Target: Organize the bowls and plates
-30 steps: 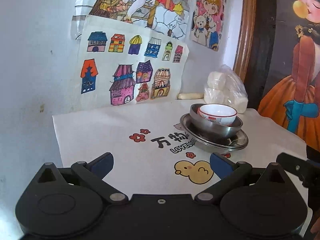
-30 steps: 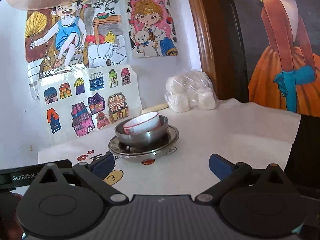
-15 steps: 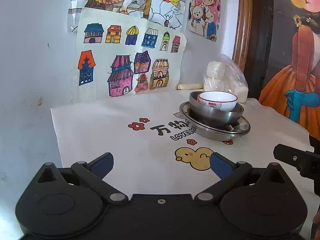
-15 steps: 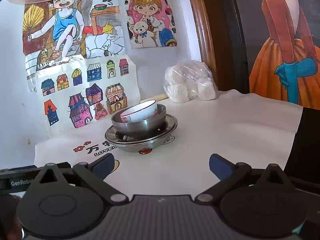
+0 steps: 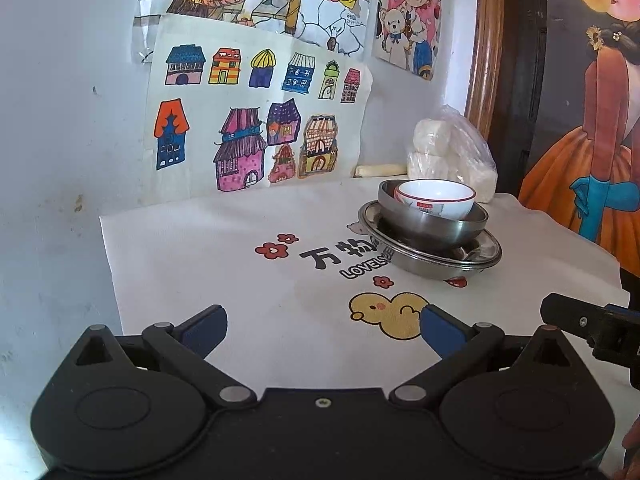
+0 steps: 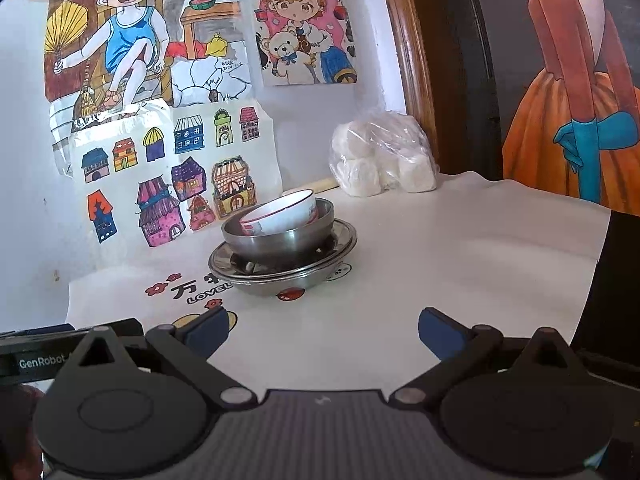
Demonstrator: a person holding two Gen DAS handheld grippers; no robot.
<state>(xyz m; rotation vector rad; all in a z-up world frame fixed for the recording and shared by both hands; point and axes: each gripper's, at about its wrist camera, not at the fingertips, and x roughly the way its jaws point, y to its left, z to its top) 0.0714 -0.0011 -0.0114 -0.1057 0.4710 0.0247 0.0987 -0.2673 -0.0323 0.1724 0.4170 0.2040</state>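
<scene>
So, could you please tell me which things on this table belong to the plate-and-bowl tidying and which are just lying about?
Part of the job:
white bowl, tilted inside the steel bowl
steel bowl
steel plates, stacked beneath
left claw and right claw, both open and empty

Lying about:
bag of white buns
house drawing
printed tablecloth

Both black grippers, left gripper (image 5: 323, 330) and right gripper (image 6: 323, 330), have 2 blue-padded fingers (silver pivot screws).

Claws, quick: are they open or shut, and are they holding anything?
Left claw: open, holding nothing.
Right claw: open, holding nothing.
</scene>
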